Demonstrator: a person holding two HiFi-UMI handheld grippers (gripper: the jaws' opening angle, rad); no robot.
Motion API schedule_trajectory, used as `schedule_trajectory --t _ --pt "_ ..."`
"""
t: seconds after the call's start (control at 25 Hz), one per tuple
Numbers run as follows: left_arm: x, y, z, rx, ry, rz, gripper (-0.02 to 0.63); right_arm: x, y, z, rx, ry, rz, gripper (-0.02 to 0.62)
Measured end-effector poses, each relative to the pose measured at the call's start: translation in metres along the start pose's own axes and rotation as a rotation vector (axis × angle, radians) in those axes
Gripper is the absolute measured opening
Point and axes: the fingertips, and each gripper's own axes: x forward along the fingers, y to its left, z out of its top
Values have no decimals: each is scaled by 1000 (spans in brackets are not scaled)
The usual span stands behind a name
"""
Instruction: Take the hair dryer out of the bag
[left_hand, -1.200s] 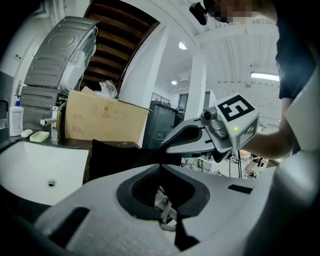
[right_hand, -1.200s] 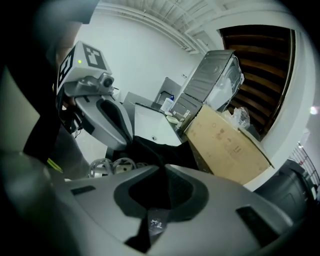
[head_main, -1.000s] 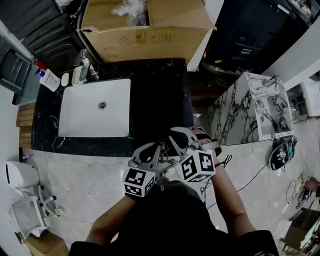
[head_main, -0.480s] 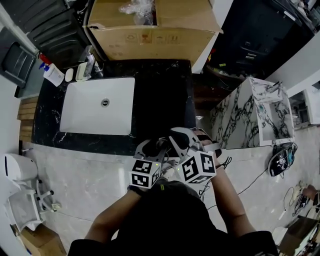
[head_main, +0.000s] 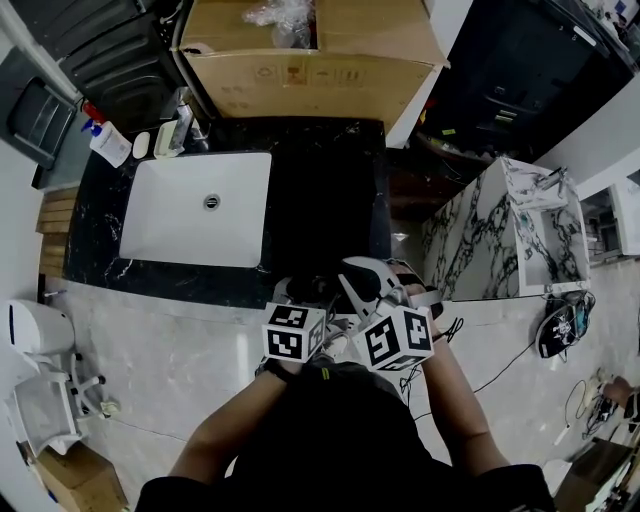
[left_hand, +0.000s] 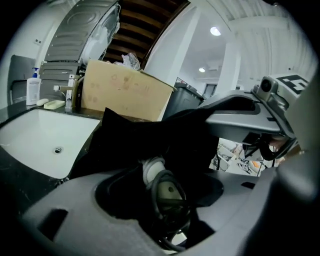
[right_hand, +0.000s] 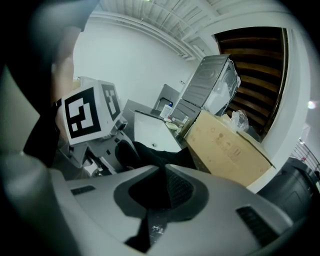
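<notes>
The hair dryer (left_hand: 152, 170) sits inside the bag (left_hand: 130, 135), cord coiled round it, at the desk's (head_main: 330, 190) near edge, right of the sink (head_main: 195, 210). Nothing is out yet; the grab and the pull remain. The right tool (right_hand: 164, 192) pinches the bag's fabric. The left tool (left_hand: 165, 202), closed a second ago, has just been opening and has dipped to the bag's mouth, jaws wide around the dryer, not gripping.

Black marble counter (head_main: 320, 190): white sink (head_main: 170, 215), cardboard box (head_main: 310, 85), black bag (left_hand: 130, 140)

Left claw (head_main: 303, 293) opening round dryer (left_hand: 151, 171), right (right_hand: 163, 174) pinching bag (right_hand: 156, 156).
</notes>
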Motion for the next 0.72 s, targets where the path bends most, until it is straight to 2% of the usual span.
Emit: schedule_trajectory --t 0.12,0.4,0.72 --pt "8 3 -1 -13 37 15 272 1 0 -1 -1 -11 -8 32" --pt "22 2 -1 -17 74 30 275 -3 -2 -2 21 -32 -13 32" --pt "30 2 -4 18 122 47 279 -7 -3 -3 45 -49 -5 34"
